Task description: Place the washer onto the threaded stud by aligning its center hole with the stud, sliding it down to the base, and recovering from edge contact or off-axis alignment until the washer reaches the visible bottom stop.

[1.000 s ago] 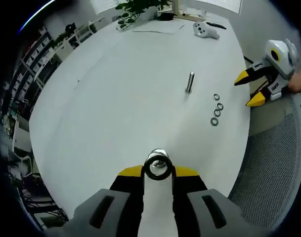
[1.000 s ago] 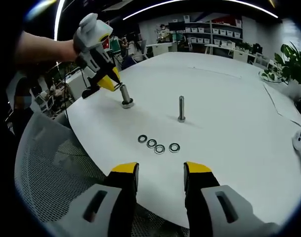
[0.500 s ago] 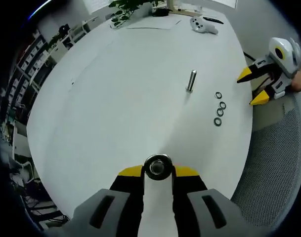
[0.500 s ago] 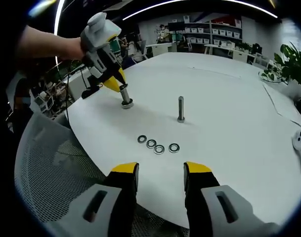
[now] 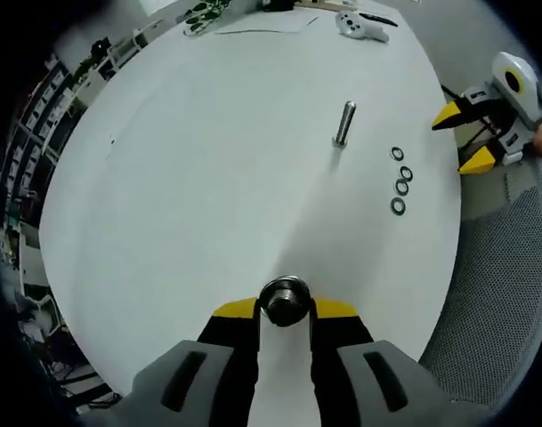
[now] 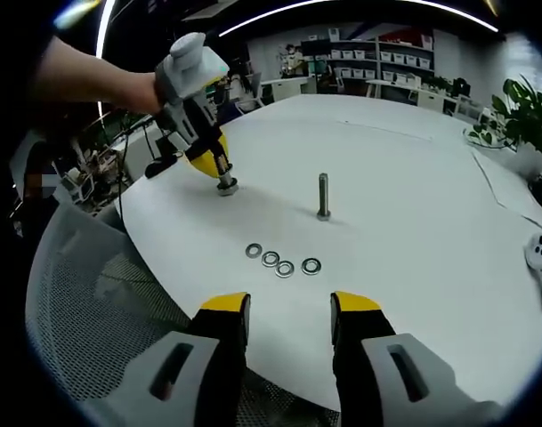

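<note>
My left gripper (image 5: 285, 307) is shut on a short threaded stud (image 5: 285, 299), which I see end-on between the yellow fingertips. In the right gripper view this stud (image 6: 226, 181) stands on the white table (image 6: 413, 205) near its left edge, with the left gripper (image 6: 206, 153) bearing down on it from above. A second, taller stud (image 5: 343, 123) (image 6: 323, 196) stands upright and free in the middle. Several washers (image 5: 400, 181) (image 6: 282, 261) lie flat in a row beside it. My right gripper (image 6: 288, 311) hovers open at the near table edge, empty, short of the washers, and it also appears at the right (image 5: 471, 138).
A grey mesh chair (image 5: 493, 294) (image 6: 93, 320) sits at the table edge below the grippers. A white game controller (image 5: 359, 25) and papers lie at the far side, with a plant (image 6: 524, 111) beyond. A person's forearm (image 6: 84, 84) reaches in behind the left gripper.
The left gripper has tipped more upright over its stud, so the stud now shows end-on and the table looks more from above. The right gripper has stayed put.
</note>
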Demonstrator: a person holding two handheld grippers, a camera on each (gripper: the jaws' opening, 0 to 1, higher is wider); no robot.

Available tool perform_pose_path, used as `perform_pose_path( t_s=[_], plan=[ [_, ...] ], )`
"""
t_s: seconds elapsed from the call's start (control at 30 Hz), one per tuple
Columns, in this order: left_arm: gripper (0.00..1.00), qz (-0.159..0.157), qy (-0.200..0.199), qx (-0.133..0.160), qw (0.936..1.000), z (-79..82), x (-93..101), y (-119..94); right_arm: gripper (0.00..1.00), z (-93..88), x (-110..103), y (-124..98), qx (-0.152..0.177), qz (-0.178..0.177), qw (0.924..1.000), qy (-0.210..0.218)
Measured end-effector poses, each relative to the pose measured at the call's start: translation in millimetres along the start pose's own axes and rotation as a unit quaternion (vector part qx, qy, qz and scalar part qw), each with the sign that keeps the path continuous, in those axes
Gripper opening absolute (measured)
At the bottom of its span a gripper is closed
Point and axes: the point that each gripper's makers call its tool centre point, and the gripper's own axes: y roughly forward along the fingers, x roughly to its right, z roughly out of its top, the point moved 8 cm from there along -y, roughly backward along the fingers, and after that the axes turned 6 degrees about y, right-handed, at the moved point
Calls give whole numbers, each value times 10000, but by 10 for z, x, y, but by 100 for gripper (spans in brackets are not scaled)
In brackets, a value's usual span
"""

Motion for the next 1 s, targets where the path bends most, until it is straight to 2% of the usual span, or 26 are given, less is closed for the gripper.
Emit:
perform_pose_path(
  t_s=[0.53, 1.0],
  plan=[
    [19, -63, 60, -143, 9999, -19, -1, 149, 39, -5, 7, 3, -24, -31, 10000, 15],
    [20, -201, -67, -42, 9998, -55, -6, 183, 39, -12, -10, 6, -93, -11, 9999, -52]
  ],
)
